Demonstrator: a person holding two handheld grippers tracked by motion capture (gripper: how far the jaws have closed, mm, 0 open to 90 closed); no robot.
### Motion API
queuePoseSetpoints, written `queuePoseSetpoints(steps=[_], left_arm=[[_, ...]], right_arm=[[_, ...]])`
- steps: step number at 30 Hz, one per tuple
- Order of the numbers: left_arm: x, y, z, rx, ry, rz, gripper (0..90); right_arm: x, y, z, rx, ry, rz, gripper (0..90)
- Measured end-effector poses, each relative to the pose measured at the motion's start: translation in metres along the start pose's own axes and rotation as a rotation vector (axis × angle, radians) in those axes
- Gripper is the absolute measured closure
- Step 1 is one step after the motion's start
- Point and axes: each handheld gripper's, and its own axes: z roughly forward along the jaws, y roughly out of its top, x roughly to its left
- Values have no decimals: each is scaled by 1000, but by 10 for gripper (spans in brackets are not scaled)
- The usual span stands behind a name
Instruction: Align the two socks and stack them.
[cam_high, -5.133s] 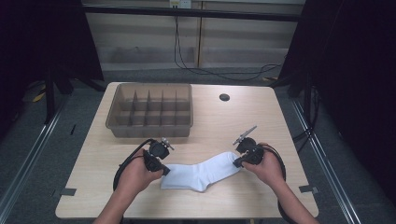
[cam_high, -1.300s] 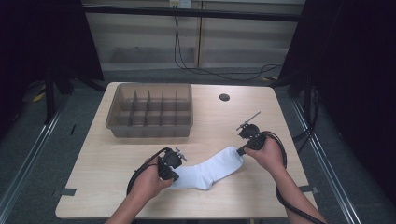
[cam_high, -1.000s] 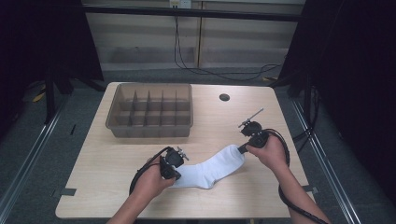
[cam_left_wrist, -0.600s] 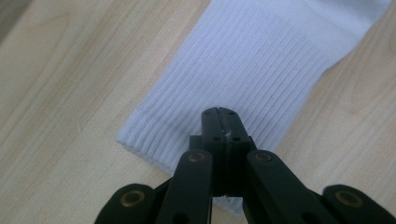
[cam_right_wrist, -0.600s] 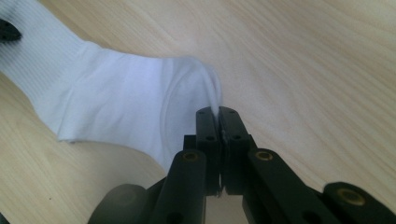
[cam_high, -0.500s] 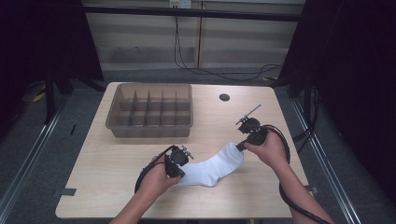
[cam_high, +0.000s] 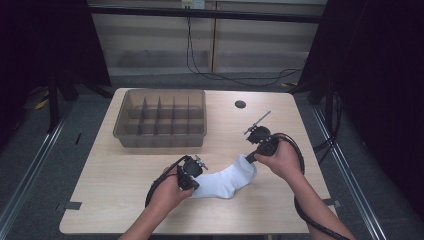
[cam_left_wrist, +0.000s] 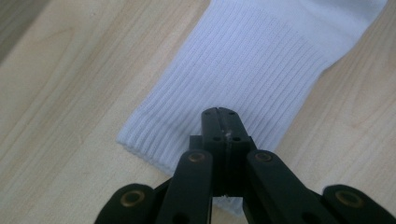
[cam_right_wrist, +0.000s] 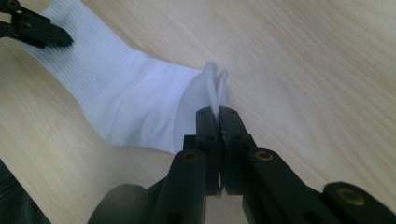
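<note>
One white sock (cam_high: 226, 180) lies on the near part of the table (cam_high: 110, 180), and you have it pinched at both ends: your left hand-held gripper (cam_left_wrist: 223, 122) is clamped on the ribbed cuff, pinning it flat to the wood, while your right hand-held gripper (cam_right_wrist: 217, 116) is closed on the toe end and holds that end raised a little off the table. Judging by the bend in the sock, the fold looks barely begun, so the toe has yet to be carried over to the cuff. Nothing sits in the divided bin (cam_high: 162, 117) behind it, so folding and stowing both seem left to do.
</note>
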Motion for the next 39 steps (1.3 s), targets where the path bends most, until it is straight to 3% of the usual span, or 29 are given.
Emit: queuePoseSetpoints(steps=[12,18,27,34,39], left_arm=[[-1,2,2,-10,2,-3,900],[-1,3,2,-14,1,1,900],[-2,6,3,-15,3,2,900],[-3,7,4,-19,1,-1,900],[-3,6,3,-18,1,1,900]], right_arm=[[13,8,-2,0,24,-23,884],[21,12,0,-3,30,-57,884],[31,17,5,11,47,-56,884],[33,20,6,10,44,-81,884],[28,17,8,19,30,-67,884]])
